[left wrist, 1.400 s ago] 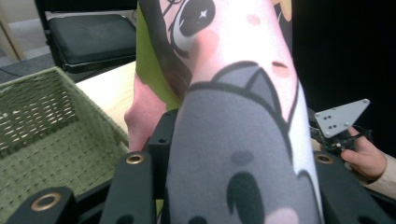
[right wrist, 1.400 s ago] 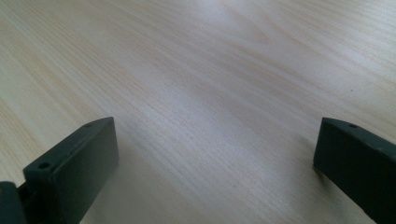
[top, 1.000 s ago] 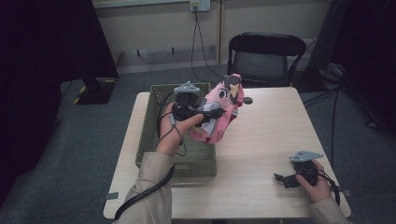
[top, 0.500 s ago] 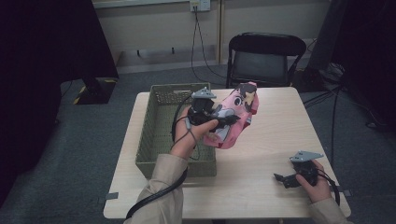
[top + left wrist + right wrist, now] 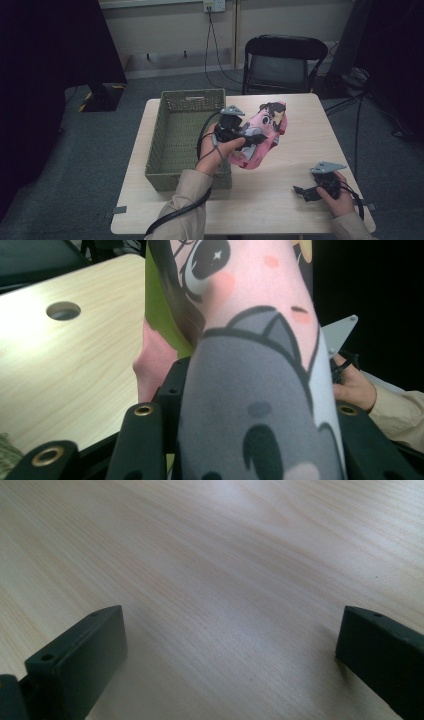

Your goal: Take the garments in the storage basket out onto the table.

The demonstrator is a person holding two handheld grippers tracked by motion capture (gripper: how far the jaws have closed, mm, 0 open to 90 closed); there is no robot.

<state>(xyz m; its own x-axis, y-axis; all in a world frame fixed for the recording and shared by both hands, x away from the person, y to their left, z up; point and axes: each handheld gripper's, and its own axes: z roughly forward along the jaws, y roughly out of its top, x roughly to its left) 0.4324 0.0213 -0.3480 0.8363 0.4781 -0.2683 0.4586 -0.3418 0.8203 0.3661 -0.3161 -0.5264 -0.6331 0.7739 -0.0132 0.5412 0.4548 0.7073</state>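
The left claw is clamped on a pink printed cushion, which it holds above the worktop, just to the right of the woven basket. From the high view the cushion's lower end looks close to the wood, but whether it touches cannot be told, since the hand and the claw body cover that side. In the left gripper view the cushion crowds the lens: a cartoon eye, pink cheek spots and a grey patch with dark marks can be read, yet the whole figure is cut off by the frame and its outline stays unclear. The jaw tips are buried behind the fabric; only the black bases with brass rivets show at either side, pressed against it. A round cable hole in the worktop shows at upper left, and the person's other hand peeks out past the cushion's right edge.

The right claw lies low at the near right corner of the worktop, well apart from the cushion. Its jaws stand wide, with nothing but bare wood grain between them; their tips are cropped by the bottom and right edges of the right gripper view.

A dark folding chair stands beyond the far edge, partly lost in shadow.
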